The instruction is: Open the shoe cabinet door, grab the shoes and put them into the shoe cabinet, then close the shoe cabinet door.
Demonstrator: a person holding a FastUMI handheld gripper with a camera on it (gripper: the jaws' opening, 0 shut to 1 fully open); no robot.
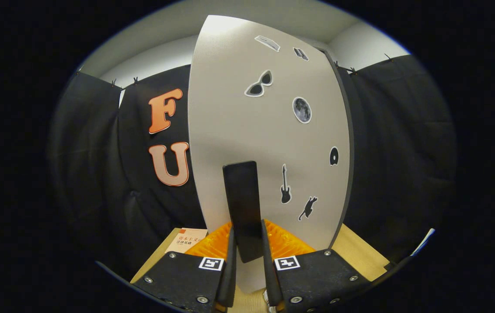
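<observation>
In the gripper view, the gripper (245, 248) was clenched on the dark upright handle (242, 204) of the shoe cabinet door (230, 108), with one finger pressed to each side of the handle's lower part and the handle rising above and beyond the fingertips. The door was a pale grey panel standing straight ahead of the fingers, its dark edge (348, 143) visible along the side away from the lettered cloth. Several stickers lay scattered over the door's face: a pair of sunglasses (259, 83) high up, a moon (302, 109) below and beside it, a small disc (333, 156) near the dark edge, a guitar (285, 184) just beside the handle, and a cat (308, 208) lower down next to the guitar; two more small stickers near the door's top were too small to make out. A light wooden surface (356, 252) showed beneath the door and behind the fingers, and a book (185, 240) lay on it to one side of the gripper. Black cloth (404, 143) hung as the booth's wall on both sides of the door, with a pale wall (160, 56) above it.
</observation>
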